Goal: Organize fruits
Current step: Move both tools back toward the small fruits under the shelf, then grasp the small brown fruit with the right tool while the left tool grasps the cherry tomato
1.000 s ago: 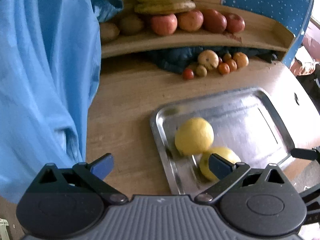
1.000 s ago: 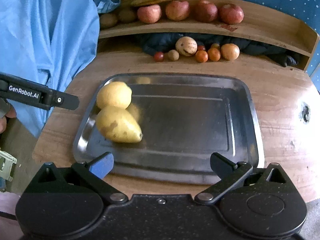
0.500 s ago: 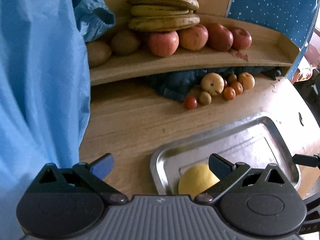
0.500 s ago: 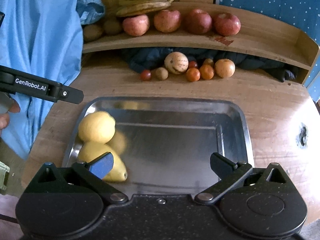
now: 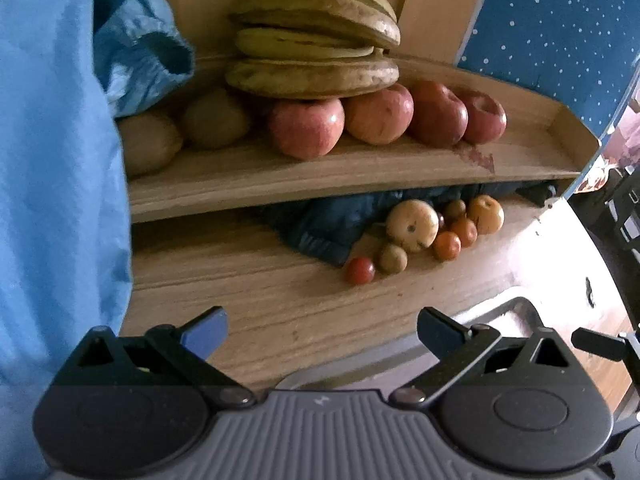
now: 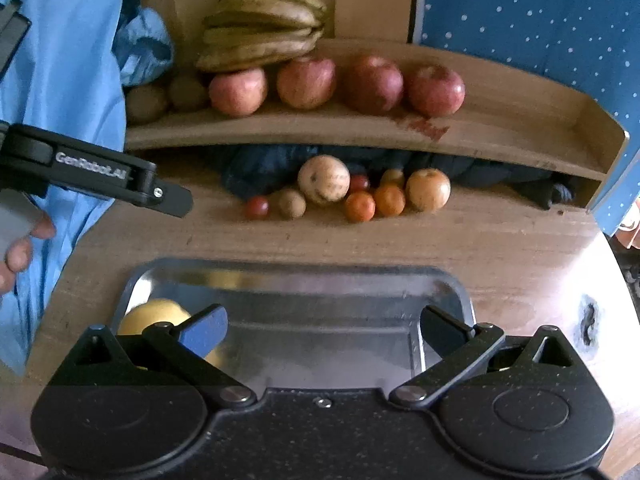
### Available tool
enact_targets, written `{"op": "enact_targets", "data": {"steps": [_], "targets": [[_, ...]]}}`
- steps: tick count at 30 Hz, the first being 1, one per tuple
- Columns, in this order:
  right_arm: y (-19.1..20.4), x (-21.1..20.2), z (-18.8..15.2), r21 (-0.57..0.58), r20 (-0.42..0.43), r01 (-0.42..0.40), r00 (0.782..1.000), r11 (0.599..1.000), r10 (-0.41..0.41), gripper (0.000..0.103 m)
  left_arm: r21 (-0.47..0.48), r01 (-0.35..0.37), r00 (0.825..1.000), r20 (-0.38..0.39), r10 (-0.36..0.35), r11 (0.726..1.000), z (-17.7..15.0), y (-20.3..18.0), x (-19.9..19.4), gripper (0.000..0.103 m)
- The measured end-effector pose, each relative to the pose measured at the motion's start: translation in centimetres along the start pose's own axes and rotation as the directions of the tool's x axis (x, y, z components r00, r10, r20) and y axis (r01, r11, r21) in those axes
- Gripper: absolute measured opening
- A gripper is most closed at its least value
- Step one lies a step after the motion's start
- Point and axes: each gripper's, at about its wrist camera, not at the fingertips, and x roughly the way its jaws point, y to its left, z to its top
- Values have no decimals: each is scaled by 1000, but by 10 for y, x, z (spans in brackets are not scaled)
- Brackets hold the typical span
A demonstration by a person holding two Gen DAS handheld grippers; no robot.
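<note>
Both your grippers are spread wide with nothing in them. Your left gripper (image 5: 322,326) hovers over the wooden table (image 5: 256,292), facing the shelf (image 5: 360,168) where four apples (image 5: 306,128) sit in a row under a pile of bananas (image 5: 316,52). Your right gripper (image 6: 324,326) hangs over the metal tray (image 6: 304,280), and a yellow fruit (image 6: 152,314) lies in the tray's near-left corner. A cluster of small fruits (image 6: 348,192) sits on the table just under the shelf, well apart from the tray.
</note>
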Motion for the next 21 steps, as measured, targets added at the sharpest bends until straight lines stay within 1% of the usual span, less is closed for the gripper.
{"op": "enact_targets", "data": {"steps": [9,13,17,19,21], "targets": [[-4,17,12,-70,-9,18,1000,997,-19,102,-45,-44,998,-46,42,998,13,-8,31,103],[-7,26,19,-105,1,-19,1000,994,19,102,-50,-62,995,-78,58,997,15,-10,41,103],[-7,40,28,-183,4,-49,999,982,51,101,-57,-79,992,-99,73,995,18,-12,51,103],[-8,47,32,-212,6,-67,998,975,70,97,-63,-96,990,-109,89,993,19,-13,56,102],[-12,56,37,-205,-7,-90,996,975,90,95,-80,-106,988,-118,96,991,21,-13,60,102]]}}
